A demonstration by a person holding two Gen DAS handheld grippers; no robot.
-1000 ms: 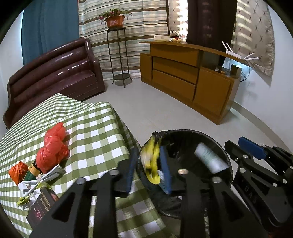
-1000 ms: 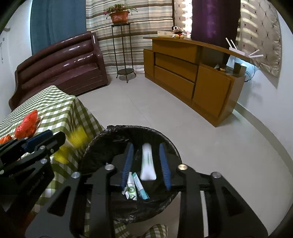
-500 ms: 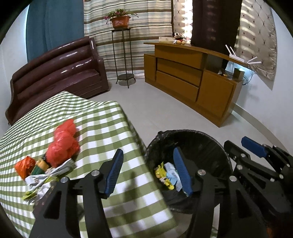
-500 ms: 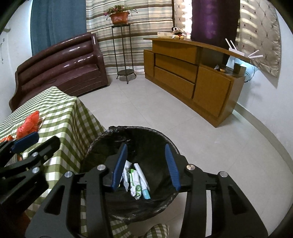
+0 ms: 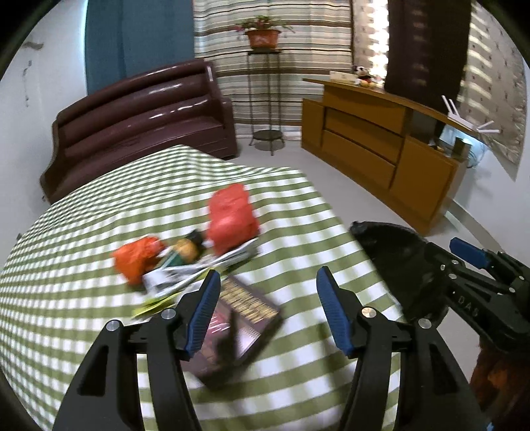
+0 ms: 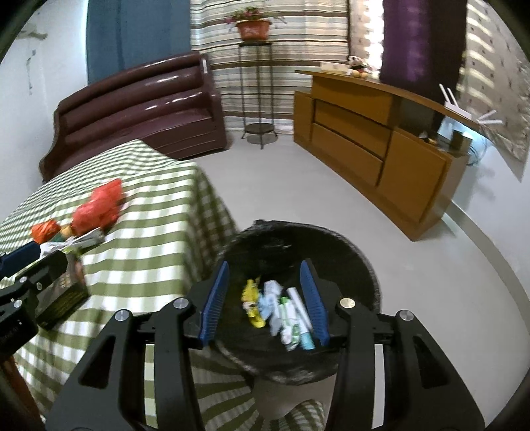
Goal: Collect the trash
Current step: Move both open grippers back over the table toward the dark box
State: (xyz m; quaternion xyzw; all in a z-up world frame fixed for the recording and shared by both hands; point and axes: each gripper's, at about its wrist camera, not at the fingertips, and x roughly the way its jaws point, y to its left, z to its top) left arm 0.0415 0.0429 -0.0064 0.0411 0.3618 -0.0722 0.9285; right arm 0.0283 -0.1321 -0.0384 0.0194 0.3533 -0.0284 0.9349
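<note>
Ahead of you a dark brown sofa (image 5: 139, 109) backs against the white wall (image 5: 39, 76) and a blue curtain (image 5: 139, 36). A potted plant (image 6: 253, 28) tops a thin metal stand (image 6: 260, 99) before striped curtains (image 5: 298, 49). A long wooden sideboard (image 6: 371, 142) lines your right, across pale grey floor (image 6: 298, 185); daylight comes through the drapes.

Bright, even daylight in both views, coming through the striped beige curtains (image 5: 298, 49) at the back, with glare streaks on the glossy maroon leather sofa (image 5: 142, 112). Strong fisheye bending and black vignetting at the corners. Heavy motion blur over the green-and-white checked desk cloth (image 5: 99, 232) and the red crumpled plastic bag (image 5: 232, 218) in the left view, milder smear on the litter inside the black-lined round bin (image 6: 347, 245) in the right view.
</note>
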